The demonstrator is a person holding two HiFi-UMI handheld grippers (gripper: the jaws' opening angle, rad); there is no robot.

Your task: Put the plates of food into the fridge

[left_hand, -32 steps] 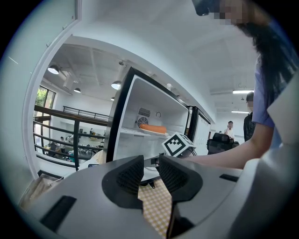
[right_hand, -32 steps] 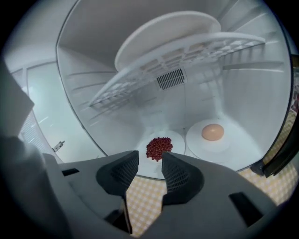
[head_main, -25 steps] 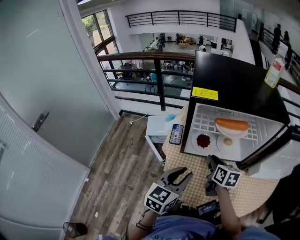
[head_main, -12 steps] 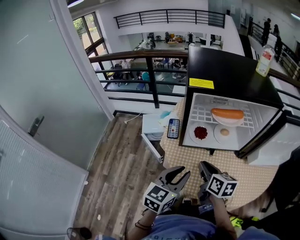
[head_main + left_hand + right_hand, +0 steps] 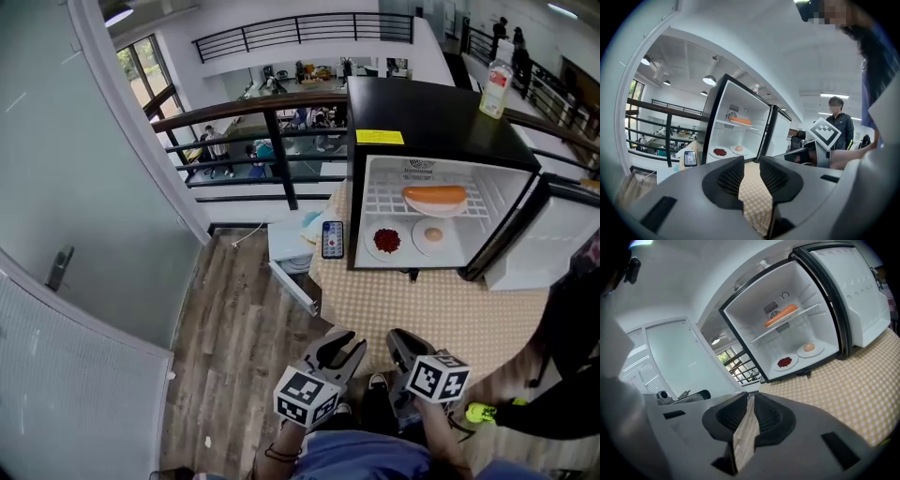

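All three plates sit inside the open mini fridge (image 5: 441, 122) at the far right of the bench (image 5: 422, 309): the sausage plate (image 5: 436, 199) on the wire shelf, and the plate of red food (image 5: 386, 242) and the plate with a pale round item (image 5: 433, 236) side by side on the fridge floor. I judge the loading done, with only the door (image 5: 553, 248) left ajar. I hold both tools low at the near edge, well apart from the fridge. The left gripper (image 5: 347, 345) is released and empty, while the right gripper (image 5: 405, 342) is closing on nothing.
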